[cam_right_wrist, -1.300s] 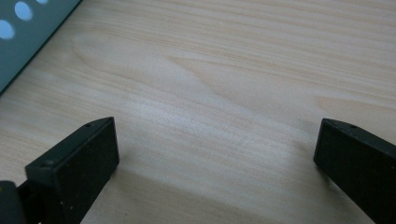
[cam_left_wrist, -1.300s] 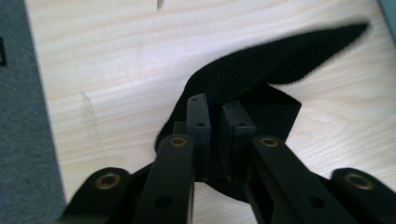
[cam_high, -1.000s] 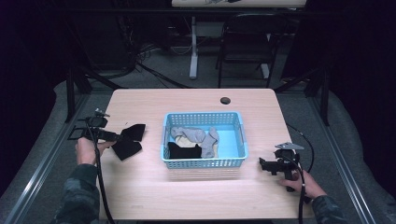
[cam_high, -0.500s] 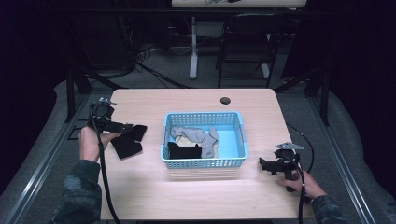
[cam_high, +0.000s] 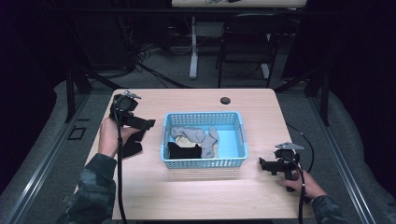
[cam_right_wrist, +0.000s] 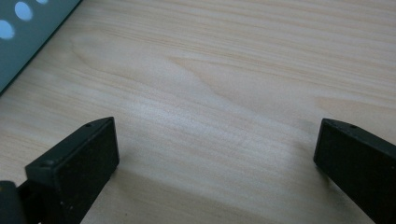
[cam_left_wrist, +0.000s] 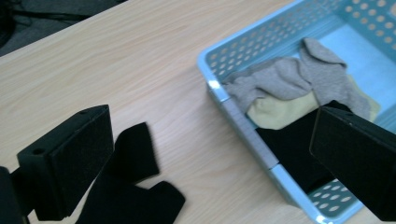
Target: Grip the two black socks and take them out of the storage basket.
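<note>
L gripper [cam_high: 140, 123] lifted off black sock [cam_high: 130, 148]; both grippers' jaws apart, wood table [cam_high: 196, 196].

Left claw [cam_high: 140, 123]: held in left hand [cam_high: 111, 136], raised above the desk [cam_high: 196, 196], jaws spread wide, nothing between them. Left forearm enters from bottom, camouflage sleeve [cam_high: 91, 191].

Right claw [cam_high: 265, 165]: held low in right hand [cam_high: 296, 179], close over the desk, jaws wide apart, empty, pointing toward the person's left.
</note>
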Demonstrator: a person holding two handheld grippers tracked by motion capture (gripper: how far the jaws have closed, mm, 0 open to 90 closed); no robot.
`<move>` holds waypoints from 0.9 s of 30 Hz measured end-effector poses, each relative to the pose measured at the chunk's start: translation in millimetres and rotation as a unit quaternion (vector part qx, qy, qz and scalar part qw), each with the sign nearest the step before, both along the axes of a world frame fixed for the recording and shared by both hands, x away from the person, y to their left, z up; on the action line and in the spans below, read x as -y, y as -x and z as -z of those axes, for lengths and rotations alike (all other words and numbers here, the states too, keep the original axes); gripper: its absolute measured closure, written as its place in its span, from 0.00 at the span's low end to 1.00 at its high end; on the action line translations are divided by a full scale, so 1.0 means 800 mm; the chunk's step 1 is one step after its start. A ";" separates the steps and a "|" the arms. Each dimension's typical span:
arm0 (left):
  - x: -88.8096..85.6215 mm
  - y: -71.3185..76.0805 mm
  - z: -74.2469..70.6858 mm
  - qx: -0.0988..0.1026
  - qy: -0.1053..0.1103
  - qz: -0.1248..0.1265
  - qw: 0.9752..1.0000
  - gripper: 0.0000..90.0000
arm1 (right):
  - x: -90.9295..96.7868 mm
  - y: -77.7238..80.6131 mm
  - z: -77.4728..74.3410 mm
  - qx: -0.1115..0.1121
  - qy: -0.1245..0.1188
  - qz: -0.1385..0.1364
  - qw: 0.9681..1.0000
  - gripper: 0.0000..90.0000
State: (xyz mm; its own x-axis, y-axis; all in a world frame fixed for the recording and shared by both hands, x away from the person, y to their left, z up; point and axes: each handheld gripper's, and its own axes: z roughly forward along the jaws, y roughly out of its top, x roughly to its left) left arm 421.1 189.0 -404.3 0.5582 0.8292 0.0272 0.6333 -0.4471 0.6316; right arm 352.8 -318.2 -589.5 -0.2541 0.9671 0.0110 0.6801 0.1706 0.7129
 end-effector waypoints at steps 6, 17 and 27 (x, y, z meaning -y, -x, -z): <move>0.032 -0.005 0.008 -0.015 -0.008 0.024 1.000 0.00 | 0.000 0.000 0.000 0.000 0.000 0.000 1.000 0.00; 0.088 -0.016 0.030 -0.047 -0.020 0.065 0.997 0.00 | 0.000 0.000 0.000 0.000 0.000 0.000 1.000 0.00; 0.140 -0.019 0.066 -0.087 -0.042 0.096 0.991 0.00 | 0.000 0.000 0.000 0.000 0.000 0.000 1.000 0.00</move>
State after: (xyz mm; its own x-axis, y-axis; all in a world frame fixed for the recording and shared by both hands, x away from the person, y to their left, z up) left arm 436.4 77.4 -457.0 0.7073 0.7066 -0.0192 0.6279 -0.6156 0.4762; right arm 352.7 -318.2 -589.5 -0.2544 0.9670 0.0109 0.6804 0.1710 0.7126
